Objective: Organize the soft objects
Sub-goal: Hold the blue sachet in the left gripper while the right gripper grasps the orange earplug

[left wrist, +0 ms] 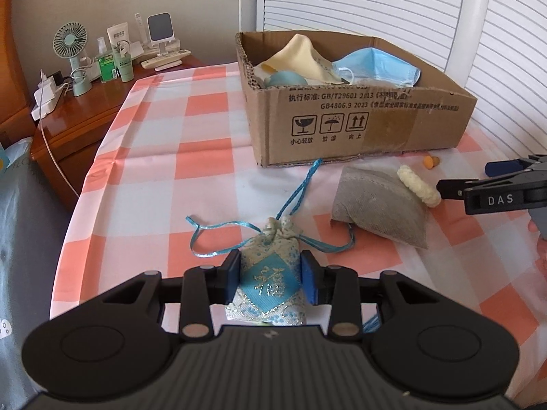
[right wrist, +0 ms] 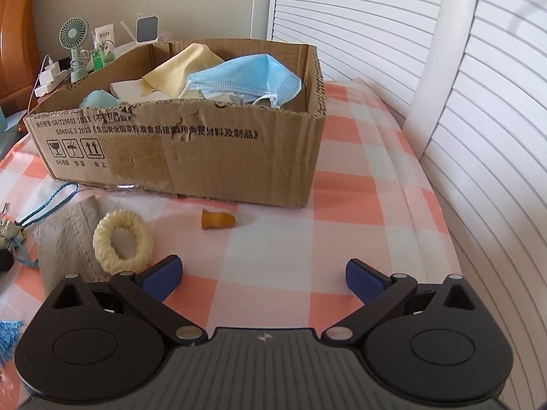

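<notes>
Already clamped: left gripper, pads pressed on both flanks of the blue brocade sachet, low in the left wrist view at about 6 o'clock. Not clear whether lifted or resting on the cloth, underside hidden by the gripper body. Right gripper spread wide, nothing between the pads, hovering over bare checks.

Risks, as judged. Blue drawstring cord trailing toward 12 o'clock, up to the foot of the cardboard box; likely to drag, or to hook on the grey pouch lying at 2 o'clock from the sachet, since one loop runs right beside it. Soft filling squeezed only at the middle, so could sag or slide out on a quick swing. Box wall tall and already piled with a blue face mask and a yellow cloth; too low a carry could bump the rim. Cream ring propped on the grey pouch, apt to roll off if the pouch gets nudged. Orange earplug loose at 12 o'clock from the right gripper, easily flicked.

Surface: pink-and-white checked tablecloth, slightly creased at the left edge. Room: wooden side cabinet at 10 o'clock carrying a small green fan, bottles and a charger; white slatted doors behind the box.
</notes>
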Demonstrator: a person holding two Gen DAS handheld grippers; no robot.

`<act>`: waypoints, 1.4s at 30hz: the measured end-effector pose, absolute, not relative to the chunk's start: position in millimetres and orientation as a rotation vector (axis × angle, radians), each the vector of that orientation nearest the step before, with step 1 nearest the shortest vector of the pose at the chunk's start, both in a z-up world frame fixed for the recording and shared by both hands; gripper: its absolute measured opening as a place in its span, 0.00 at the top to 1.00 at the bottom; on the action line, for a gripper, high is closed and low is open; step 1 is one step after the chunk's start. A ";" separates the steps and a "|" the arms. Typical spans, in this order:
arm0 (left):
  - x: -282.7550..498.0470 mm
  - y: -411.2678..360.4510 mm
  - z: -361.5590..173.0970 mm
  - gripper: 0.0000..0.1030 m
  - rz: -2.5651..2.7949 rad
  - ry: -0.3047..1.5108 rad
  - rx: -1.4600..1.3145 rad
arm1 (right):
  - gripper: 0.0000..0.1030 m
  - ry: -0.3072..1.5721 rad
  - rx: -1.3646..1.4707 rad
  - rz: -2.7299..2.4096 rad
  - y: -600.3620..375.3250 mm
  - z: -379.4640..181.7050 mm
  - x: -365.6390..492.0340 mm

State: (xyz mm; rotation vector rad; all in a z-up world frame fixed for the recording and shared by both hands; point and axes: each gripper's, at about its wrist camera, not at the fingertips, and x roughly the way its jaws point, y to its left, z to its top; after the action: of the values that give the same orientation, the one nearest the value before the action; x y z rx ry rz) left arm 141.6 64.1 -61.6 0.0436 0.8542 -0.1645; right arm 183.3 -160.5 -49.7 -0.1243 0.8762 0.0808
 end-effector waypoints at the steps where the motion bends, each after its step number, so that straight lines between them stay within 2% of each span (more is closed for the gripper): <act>1: 141.9 64.4 -61.7 0.64 -0.162 0.854 0.040 | 0.00 0.871 -0.127 0.086 -159.0 -50.5 186.1; 3: 142.4 64.9 -61.5 0.64 -0.159 0.854 0.036 | 0.02 0.860 -0.129 0.105 -155.9 -51.4 190.4; 9: 144.6 63.6 -61.6 0.64 -0.151 0.856 0.037 | 0.24 0.817 -0.136 0.172 -144.4 -49.7 197.4; 18: 145.9 63.7 -61.3 0.64 -0.157 0.855 0.032 | 0.61 0.782 -0.141 0.216 -134.7 -48.7 198.4; 20: 145.9 63.9 -61.1 0.64 -0.158 0.855 0.029 | 0.72 0.780 -0.142 0.213 -133.9 -48.5 198.5; 22: 145.7 64.5 -61.2 0.64 -0.161 0.855 0.026 | 0.74 0.781 -0.144 0.208 -133.5 -48.1 197.4; 42: 138.5 59.7 -61.9 0.63 -0.198 0.839 0.079 | 0.75 0.794 -0.128 0.187 -137.6 -45.7 192.8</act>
State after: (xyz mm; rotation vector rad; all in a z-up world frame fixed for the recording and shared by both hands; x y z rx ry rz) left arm 138.5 59.7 -61.9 0.0794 0.8393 -0.1979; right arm 192.8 -137.6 -45.7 -0.1283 0.7943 0.1875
